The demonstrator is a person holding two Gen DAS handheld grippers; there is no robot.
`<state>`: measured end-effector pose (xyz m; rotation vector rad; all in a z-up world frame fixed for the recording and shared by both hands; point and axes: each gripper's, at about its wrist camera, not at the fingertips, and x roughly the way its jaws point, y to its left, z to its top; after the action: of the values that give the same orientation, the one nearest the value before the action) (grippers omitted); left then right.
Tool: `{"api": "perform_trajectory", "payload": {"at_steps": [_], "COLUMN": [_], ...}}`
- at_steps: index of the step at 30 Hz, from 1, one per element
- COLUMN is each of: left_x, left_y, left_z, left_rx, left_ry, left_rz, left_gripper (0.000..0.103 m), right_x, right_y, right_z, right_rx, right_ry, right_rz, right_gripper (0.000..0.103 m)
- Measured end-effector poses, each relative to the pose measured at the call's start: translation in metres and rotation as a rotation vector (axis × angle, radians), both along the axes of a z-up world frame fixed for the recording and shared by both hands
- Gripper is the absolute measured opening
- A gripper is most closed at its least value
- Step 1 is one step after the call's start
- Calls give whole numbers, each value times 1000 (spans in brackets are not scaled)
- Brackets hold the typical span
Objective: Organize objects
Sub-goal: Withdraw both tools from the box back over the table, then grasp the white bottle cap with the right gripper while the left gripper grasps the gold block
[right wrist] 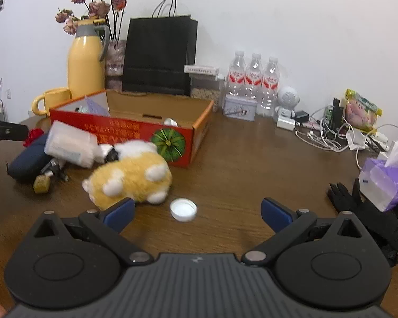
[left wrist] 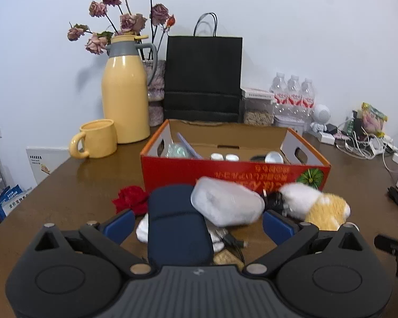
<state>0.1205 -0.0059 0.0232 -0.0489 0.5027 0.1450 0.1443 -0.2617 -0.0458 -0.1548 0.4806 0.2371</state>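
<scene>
A red cardboard box (left wrist: 233,172) (right wrist: 135,132) stands open on the brown table, with small white items inside. In front of it lies a pile: a dark blue case (left wrist: 176,228) (right wrist: 26,159), a clear plastic tub (left wrist: 225,204) (right wrist: 70,143), a yellow and white plush toy (left wrist: 321,206) (right wrist: 132,177), a red cloth flower (left wrist: 131,198) and a black cable (left wrist: 230,241). My left gripper (left wrist: 197,224) is open, its fingers either side of the case and tub. My right gripper (right wrist: 197,213) is open just in front of a white bottle cap (right wrist: 183,208), beside the plush.
A yellow thermos jug (left wrist: 124,95), yellow mug (left wrist: 96,139), black paper bag (left wrist: 203,76) and water bottles (left wrist: 293,98) stand behind the box. Cables and chargers (right wrist: 329,132) lie at the right, with a purple tissue pack (right wrist: 384,182) and black gloves (right wrist: 358,209).
</scene>
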Motion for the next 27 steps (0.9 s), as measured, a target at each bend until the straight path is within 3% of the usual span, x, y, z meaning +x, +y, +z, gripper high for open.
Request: {"api": "perform_trajectory", "payload": {"at_steps": [10,17,22,24,25,26,27], "left_x": [1,3,4,5,6,6,7], "left_y": [-6,-15,-20,-22,-23,-25,-26], "left_z": [-27,-34,-37,-40,-42,-43,-45], "left_rx": [6,14,12,10,10,8,4], "left_ry": [96,130,144,160,167,172,173], "left_rz": [31,31,28,28,29,29,29], "left_gripper": [103,103,103,103,103,103,103], "right_x": [34,61,73,71,70,69,68], "right_y": [-12,-8,-8,-9,-9,-9,-8], "right_z": [-27,-32,-33,-32,-31,-31,-31], "right_rx": [-43,-19,42,49,52,53,54], "right_ry": [103,166,207,195,190,185,178], "right_rz": [-3,46,69,76,80,84,89], "right_gripper": [103,101,89,70,67,56,36]}}
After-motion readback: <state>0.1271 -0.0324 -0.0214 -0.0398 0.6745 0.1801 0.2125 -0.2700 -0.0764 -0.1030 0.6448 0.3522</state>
